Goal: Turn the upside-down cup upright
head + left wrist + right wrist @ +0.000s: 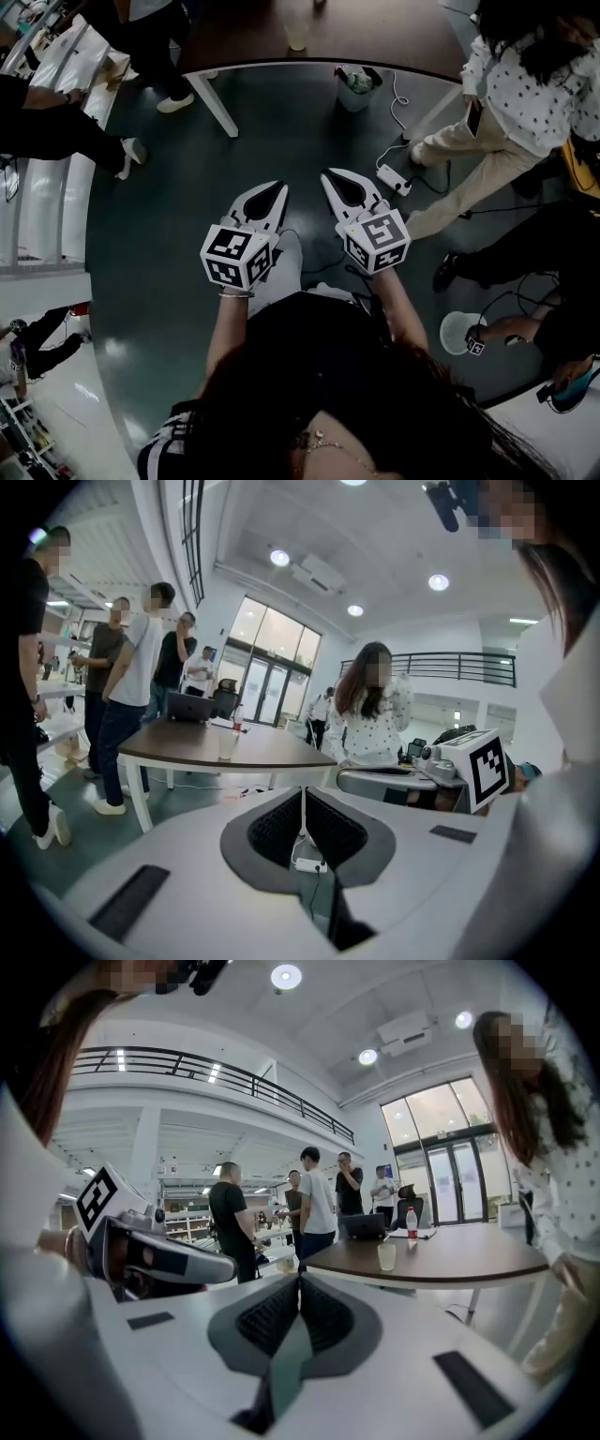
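A translucent cup (387,1257) stands near the edge of a brown-topped table (469,1252), well ahead of both grippers. It is too far off to tell which way up it is. The left gripper view also shows this cup (226,746), and the head view shows the cup (297,37) at the top. My left gripper (277,189) and right gripper (332,178) hang side by side over the dark floor. Both are shut with nothing in them. The left gripper's (303,794) pads meet, and so do the right gripper's (300,1281).
On the table stand a bottle (411,1223) and a laptop (364,1226). Several people stand behind the table, and one in a dotted shirt (525,84) is at its right. A bin (354,89), a power strip (394,178) with cables and a table leg (214,105) are on the floor ahead.
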### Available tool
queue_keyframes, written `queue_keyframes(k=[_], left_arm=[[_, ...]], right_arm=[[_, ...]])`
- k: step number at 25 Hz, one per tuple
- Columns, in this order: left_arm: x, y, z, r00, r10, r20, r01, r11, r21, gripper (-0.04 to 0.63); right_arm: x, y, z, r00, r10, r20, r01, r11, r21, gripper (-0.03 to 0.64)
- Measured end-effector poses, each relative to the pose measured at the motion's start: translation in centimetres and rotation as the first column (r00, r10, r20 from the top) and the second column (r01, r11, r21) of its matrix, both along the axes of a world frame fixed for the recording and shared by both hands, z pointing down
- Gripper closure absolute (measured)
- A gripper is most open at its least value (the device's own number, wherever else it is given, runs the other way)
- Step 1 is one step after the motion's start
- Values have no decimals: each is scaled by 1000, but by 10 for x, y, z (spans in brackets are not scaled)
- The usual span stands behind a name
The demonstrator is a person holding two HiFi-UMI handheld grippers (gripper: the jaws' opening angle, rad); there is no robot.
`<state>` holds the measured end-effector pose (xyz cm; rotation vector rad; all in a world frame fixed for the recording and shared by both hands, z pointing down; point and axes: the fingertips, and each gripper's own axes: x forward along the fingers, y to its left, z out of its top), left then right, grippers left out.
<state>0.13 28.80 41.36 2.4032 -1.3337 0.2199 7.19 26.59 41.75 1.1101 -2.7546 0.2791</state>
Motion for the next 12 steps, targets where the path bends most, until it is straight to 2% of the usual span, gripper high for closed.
queue_keyframes(k=[12], left_arm=[[-52, -108, -13, 998, 48, -27, -48, 999, 4, 578]], right_arm=[[-55, -105, -14, 999, 41, -14, -41, 999, 2, 600]])
